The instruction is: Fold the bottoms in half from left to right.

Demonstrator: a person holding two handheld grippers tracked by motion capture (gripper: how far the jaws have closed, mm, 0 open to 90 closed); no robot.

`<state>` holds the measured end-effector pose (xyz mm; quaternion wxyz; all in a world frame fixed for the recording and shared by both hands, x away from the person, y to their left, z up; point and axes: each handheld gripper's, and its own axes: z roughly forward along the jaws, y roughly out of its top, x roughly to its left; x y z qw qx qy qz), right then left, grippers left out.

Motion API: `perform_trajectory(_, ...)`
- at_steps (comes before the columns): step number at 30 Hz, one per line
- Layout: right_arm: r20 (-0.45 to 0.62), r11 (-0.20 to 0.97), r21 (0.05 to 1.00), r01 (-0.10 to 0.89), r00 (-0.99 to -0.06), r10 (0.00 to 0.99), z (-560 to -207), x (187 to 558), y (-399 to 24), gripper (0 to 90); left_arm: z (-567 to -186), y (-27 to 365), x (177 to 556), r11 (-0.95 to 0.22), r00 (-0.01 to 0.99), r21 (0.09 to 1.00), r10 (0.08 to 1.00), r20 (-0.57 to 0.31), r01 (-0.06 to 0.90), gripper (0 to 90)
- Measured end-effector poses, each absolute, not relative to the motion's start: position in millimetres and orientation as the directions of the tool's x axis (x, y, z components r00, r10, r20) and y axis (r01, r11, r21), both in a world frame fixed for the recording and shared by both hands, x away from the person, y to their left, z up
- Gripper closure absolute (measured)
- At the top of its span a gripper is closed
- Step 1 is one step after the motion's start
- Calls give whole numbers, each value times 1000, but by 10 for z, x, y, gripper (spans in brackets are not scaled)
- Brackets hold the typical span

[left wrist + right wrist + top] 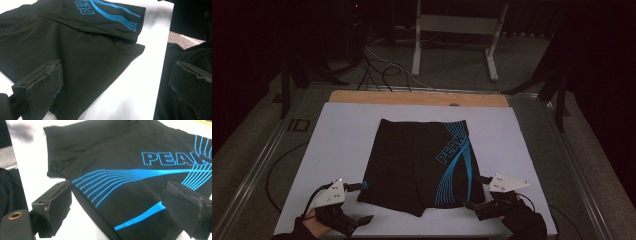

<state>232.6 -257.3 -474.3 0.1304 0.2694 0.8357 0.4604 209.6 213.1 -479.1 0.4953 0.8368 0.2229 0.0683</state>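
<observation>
Black shorts (417, 162) with blue stripes and "PEAK" lettering lie flat on the white sheet (342, 135), waistband away from me. My left gripper (364, 202) stands open at the near left leg corner, its upper finger touching the hem. In the left gripper view the shorts (75, 45) spread ahead, and the left gripper (117, 82) has one jaw over the hem corner. My right gripper (472, 191) is open at the near right leg corner. In the right gripper view the right gripper (120, 205) straddles the striped hem of the shorts (125, 170).
A wooden board edge (417, 97) shows beyond the sheet. Past the table stand a white metal frame (457, 25) and loose cables (382, 70) on the floor. Dark stands flank the table. Bare sheet runs along both sides of the shorts.
</observation>
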Motion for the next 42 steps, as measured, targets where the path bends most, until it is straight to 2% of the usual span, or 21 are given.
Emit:
perform_trajectory(11,37,399,853,337,-801,598,-4551,2307,-2568,95,-4701,2115,2101,-406,885,863,457,-94,301,0)
perform_trajectory(24,-23,405,874,268,-811,585,-4255,2378,-2480,95,-4538,2093,2084,-385,878,871,468,-99,304,0)
perform_trajectory(35,-58,403,886,229,-807,587,-4028,2651,-2340,95,-4433,2135,2111,-347,812,872,575,-94,346,0)
perform_trajectory(42,-79,406,891,202,-813,578,-3902,2838,-2199,95,-4427,2121,2120,-352,799,864,595,-91,361,0)
